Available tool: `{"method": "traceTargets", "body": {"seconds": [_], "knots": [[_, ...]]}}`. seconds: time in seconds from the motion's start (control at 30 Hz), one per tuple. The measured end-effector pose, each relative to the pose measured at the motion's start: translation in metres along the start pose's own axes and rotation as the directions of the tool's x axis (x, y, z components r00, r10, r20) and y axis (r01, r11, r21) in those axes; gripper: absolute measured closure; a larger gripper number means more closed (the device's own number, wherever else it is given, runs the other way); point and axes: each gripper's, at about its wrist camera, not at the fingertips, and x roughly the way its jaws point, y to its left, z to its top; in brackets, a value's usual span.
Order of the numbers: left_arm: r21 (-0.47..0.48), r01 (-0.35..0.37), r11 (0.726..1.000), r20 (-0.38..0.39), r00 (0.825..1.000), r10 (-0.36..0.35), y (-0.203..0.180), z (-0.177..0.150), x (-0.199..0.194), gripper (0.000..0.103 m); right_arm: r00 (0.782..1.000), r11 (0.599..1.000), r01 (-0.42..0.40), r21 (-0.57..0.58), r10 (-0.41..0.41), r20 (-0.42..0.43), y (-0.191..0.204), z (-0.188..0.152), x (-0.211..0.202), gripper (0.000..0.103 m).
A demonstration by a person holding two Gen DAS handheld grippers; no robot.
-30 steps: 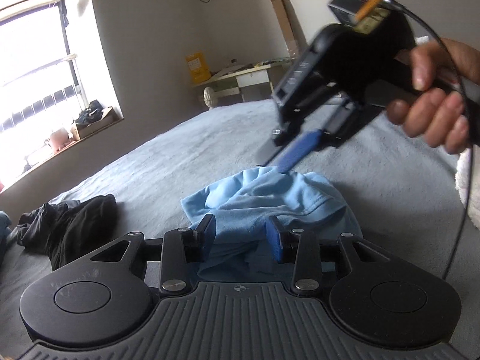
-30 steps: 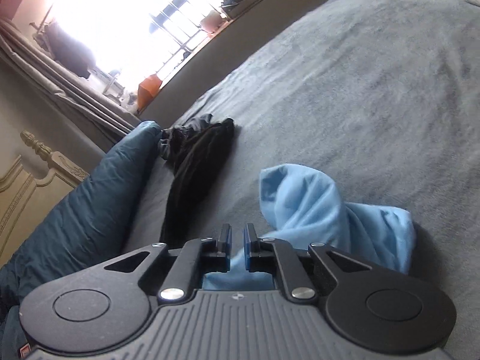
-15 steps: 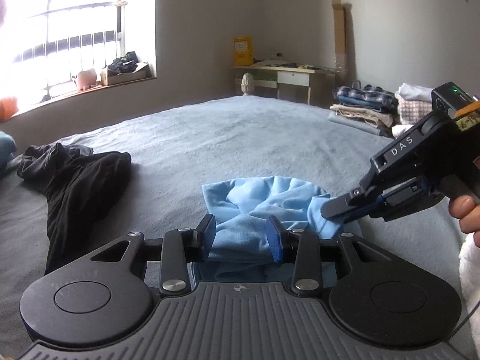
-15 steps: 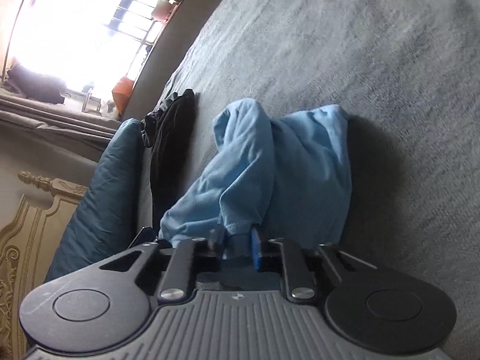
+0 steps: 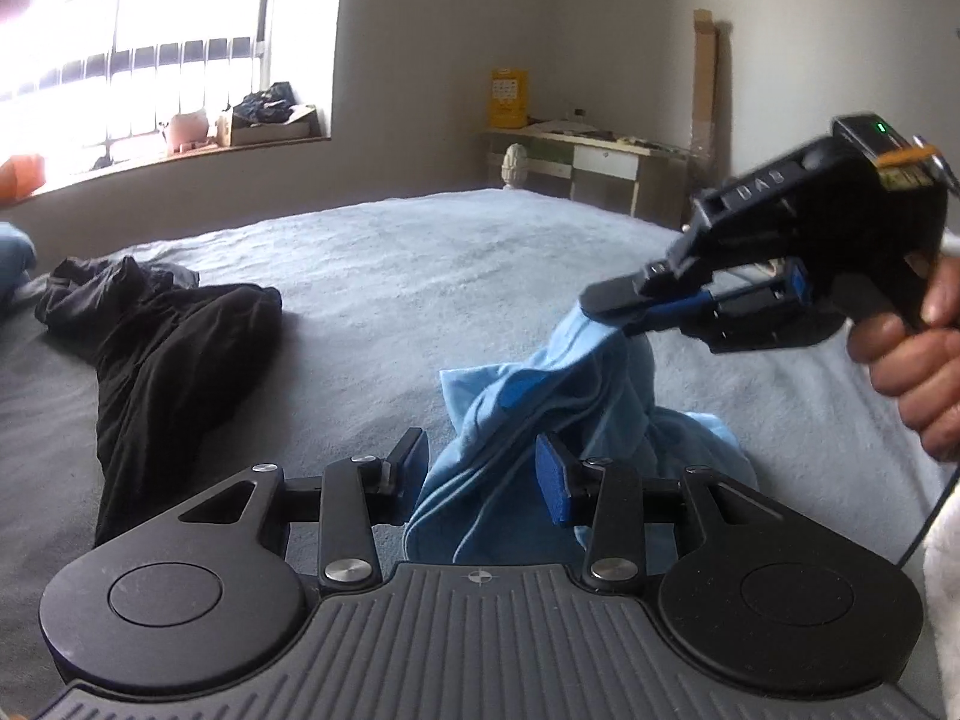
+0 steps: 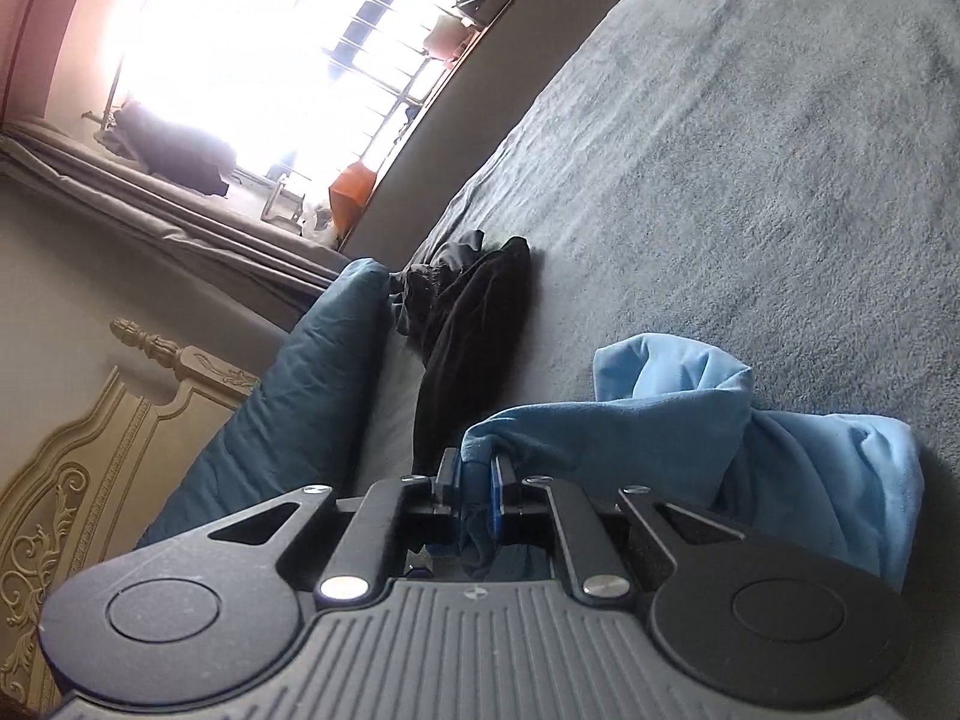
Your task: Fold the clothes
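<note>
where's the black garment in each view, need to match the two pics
Left wrist view: the black garment lies crumpled on the grey bed cover, at left, well left of the light blue shirt.
Right wrist view: the black garment sits at centre, beside the dark blue pillow, up and left of the shirt.
Shared landmark: the barred window.

Daylight pours through the barred window (image 5: 150, 60), blown out to pure white in both views and washing the wall beside it with haze. Away from the window the room turns dim and grey. The right gripper (image 5: 606, 300) shows motion blur. Fisheye distortion bends the window (image 6: 288, 60) bars and curves the bed (image 5: 420, 252) edge.
</note>
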Motion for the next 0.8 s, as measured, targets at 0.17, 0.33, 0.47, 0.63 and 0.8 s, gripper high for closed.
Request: {"method": "traceTargets", "body": {"seconds": [0.17, 0.33, 0.47, 0.63, 0.8], "knots": [[-0.064, 0.023, 0.998, -0.005, 1.0, -0.023, 0.018, 0.004, 0.007, 0.064, 1.0, 1.0, 0.005, 0.019, -0.005, -0.009, -0.008, -0.002, 0.001, 0.094], [-0.052, 0.031, 0.998, -0.045, 0.998, -0.034, 0.02, 0.002, 0.016, 0.064, 1.0, 0.997, -0.004, 0.072, 0.005, -0.006, -0.019, 0.002, 0.004, 0.094], [-0.023, 0.033, 0.999, -0.084, 0.996, -0.035, 0.017, -0.001, 0.025, 0.064, 1.0, 0.994, -0.017, 0.11, 0.018, -0.005, -0.024, 0.003, 0.006, 0.094], [-0.051, 0.015, 0.999, -0.065, 0.998, -0.018, 0.016, 0.001, 0.022, 0.064, 1.0, 0.992, -0.028, 0.121, 0.028, 0.0, -0.026, 0.003, 0.005, 0.094], [-0.029, 0.023, 0.999, -0.039, 0.999, -0.024, 0.013, 0.005, 0.018, 0.064, 0.999, 0.99, -0.032, 0.134, 0.032, -0.001, -0.031, 0.002, 0.002, 0.094]]}}
